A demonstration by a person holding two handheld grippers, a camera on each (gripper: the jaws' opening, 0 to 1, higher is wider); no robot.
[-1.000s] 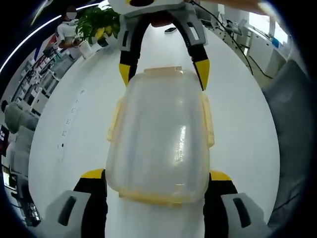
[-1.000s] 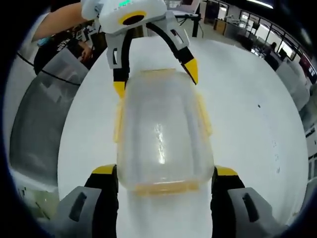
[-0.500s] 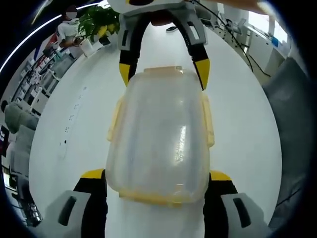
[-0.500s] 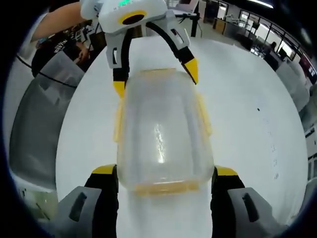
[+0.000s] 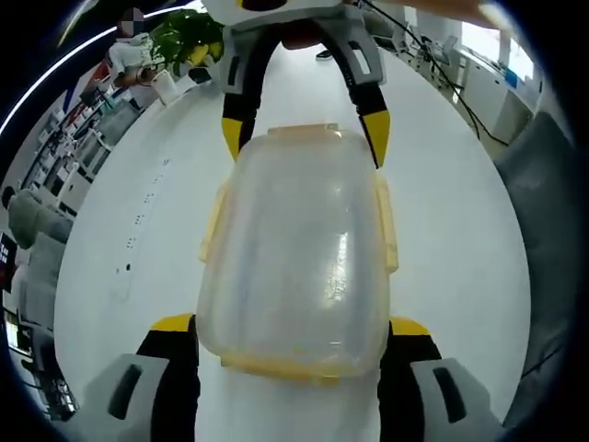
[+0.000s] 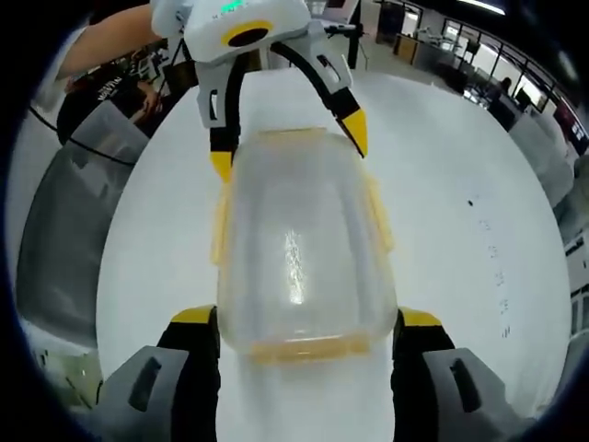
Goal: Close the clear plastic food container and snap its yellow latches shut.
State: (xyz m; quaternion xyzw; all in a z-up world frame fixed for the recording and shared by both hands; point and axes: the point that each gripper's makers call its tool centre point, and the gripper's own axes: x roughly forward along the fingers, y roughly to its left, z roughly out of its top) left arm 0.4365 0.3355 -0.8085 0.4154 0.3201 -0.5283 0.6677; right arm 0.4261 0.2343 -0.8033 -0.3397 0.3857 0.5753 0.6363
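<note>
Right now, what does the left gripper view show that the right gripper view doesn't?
The left gripper view has a green plant at its top left. The right gripper view has a person's arm at its top left. Both show the clear container held at its ends by the left gripper and right gripper, above the white table.

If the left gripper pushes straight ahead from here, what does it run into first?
The clear container itself, already between the left gripper jaws. Beyond it, the right gripper faces it at the far end; depth is unclear.
</note>
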